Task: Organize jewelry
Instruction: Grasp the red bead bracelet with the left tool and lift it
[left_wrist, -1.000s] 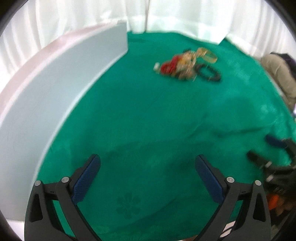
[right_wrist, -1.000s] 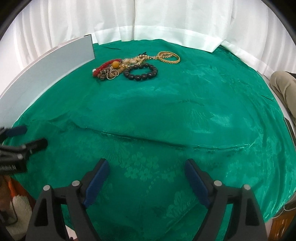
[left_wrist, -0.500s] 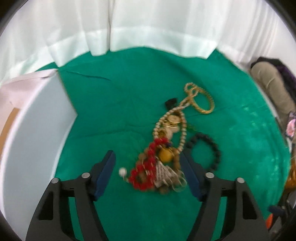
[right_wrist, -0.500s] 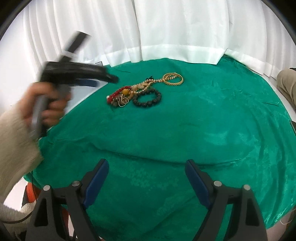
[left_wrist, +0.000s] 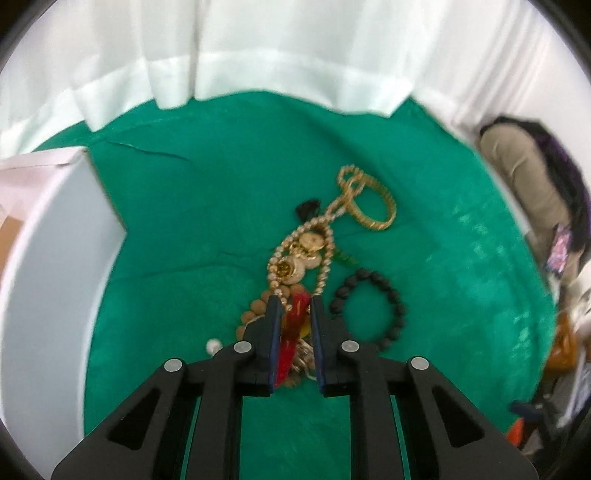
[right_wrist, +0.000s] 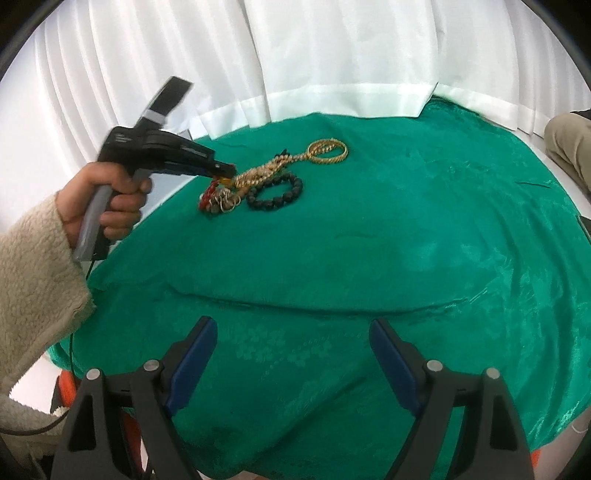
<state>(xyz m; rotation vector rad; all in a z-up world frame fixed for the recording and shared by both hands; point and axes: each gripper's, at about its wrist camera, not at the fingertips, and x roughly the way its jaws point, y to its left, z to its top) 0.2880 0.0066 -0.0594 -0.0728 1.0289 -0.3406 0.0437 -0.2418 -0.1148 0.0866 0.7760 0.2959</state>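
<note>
L tool (left_wrist: 293, 314) was pinching the red bead strand (left_wrist: 291, 328) in the tangled jewelry pile (left_wrist: 306, 258); R tool (right_wrist: 291, 354) hung spread over the bench (right_wrist: 406, 221). Strand likely light, floppy, snag-prone w/ neighbours, so grip mid-strand.

Your green tablecloth (right_wrist: 369, 240) carries a jewelry pile (right_wrist: 251, 181) at eleven o'clock, black bead bracelet (right_wrist: 275, 192) just beside it.

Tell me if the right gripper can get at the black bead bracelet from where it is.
Probably yes. The right gripper is open over bare green cloth, with nothing between it and the black bead bracelet; the left gripper works the tangle beside it.
</note>
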